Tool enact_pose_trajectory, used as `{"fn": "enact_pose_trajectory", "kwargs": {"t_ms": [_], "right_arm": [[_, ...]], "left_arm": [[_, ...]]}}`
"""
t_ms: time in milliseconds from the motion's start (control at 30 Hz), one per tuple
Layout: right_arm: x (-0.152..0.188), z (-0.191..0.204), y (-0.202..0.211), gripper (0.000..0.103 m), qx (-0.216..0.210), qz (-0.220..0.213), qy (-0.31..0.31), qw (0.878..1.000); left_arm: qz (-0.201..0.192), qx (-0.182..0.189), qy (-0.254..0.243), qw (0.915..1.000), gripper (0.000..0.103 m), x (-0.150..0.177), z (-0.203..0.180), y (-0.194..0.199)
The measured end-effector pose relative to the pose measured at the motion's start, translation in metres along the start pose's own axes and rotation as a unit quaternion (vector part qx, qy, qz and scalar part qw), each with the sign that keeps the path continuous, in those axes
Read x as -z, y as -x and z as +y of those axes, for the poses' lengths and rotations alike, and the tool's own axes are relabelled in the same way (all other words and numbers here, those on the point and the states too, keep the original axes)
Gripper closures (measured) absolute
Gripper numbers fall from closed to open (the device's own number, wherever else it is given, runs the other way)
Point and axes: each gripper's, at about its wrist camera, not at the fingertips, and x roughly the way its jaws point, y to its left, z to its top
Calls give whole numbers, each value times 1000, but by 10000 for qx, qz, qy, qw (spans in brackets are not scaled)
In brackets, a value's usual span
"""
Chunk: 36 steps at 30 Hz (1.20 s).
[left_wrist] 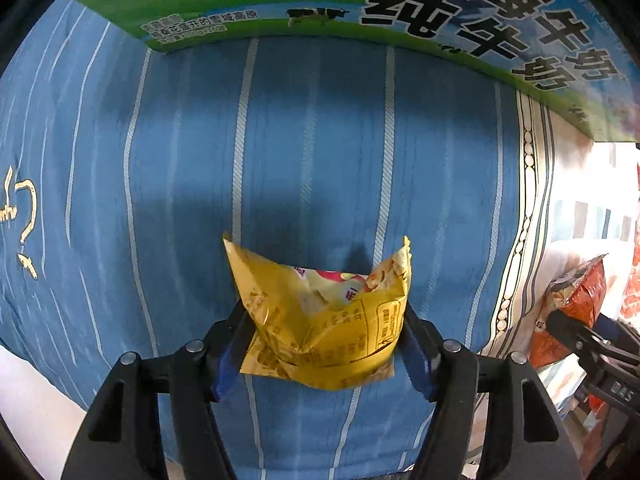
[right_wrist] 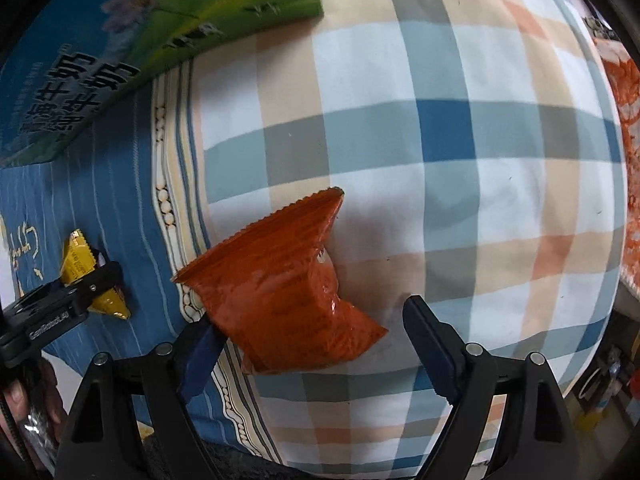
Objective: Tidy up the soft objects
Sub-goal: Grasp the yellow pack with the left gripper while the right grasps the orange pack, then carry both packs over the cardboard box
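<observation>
My left gripper (left_wrist: 326, 320) is shut on a crumpled yellow snack bag (left_wrist: 320, 312), held over the blue striped cloth (left_wrist: 320, 140). In the right wrist view the same yellow bag (right_wrist: 80, 264) shows at the far left, pinched by the left gripper (right_wrist: 94, 280). My right gripper (right_wrist: 312, 332) is open around an orange snack bag (right_wrist: 288, 296); its left finger touches the bag, the right finger stands apart. The orange bag lies on the checked cloth (right_wrist: 440, 120). It also shows at the right edge of the left wrist view (left_wrist: 576, 304).
A milk carton box with green and blue print (left_wrist: 360, 8) stands at the far side of the blue cloth; it also shows at upper left of the right wrist view (right_wrist: 120, 40). An orange patterned fabric (right_wrist: 628, 140) lies at the right edge.
</observation>
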Motion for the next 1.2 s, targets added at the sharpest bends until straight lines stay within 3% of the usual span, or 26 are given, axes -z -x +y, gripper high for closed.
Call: {"fn": "enact_pose_trajectory", "kwargs": {"t_ms": [67, 133, 200, 267, 567, 833, 1033, 1200], "right_arm": [[-5, -1, -2, 28, -16, -12, -71, 10000], [-7, 7, -6, 30, 78, -74, -74, 9999], [3, 12, -7, 52, 162, -122, -12, 9998], [7, 22, -4, 56, 305, -157, 49, 9994], [20, 49, 30, 57, 38, -363, 235, 9991], [28, 84, 113, 57, -394, -981, 674, 9921], [16, 107, 187, 58, -699, -1466, 942, 9822], [1, 121, 230, 58, -759, -1716, 1102, 9761]], "left_arm": [[-33, 0, 5, 10000, 44, 3, 10, 12], [-93, -15, -2, 10000, 46, 10, 27, 23], [-164, -69, -35, 9998, 49, 15, 38, 38], [-282, -134, -96, 9995, 52, 21, 35, 44], [-709, -48, -383, 9967, 52, 50, 17, 85], [-1418, 460, -486, 9876, 52, 65, 17, 183], [-2056, 603, -625, 9748, 52, 51, 22, 263], [-2430, 568, -686, 9659, 52, 27, 25, 290]]}}
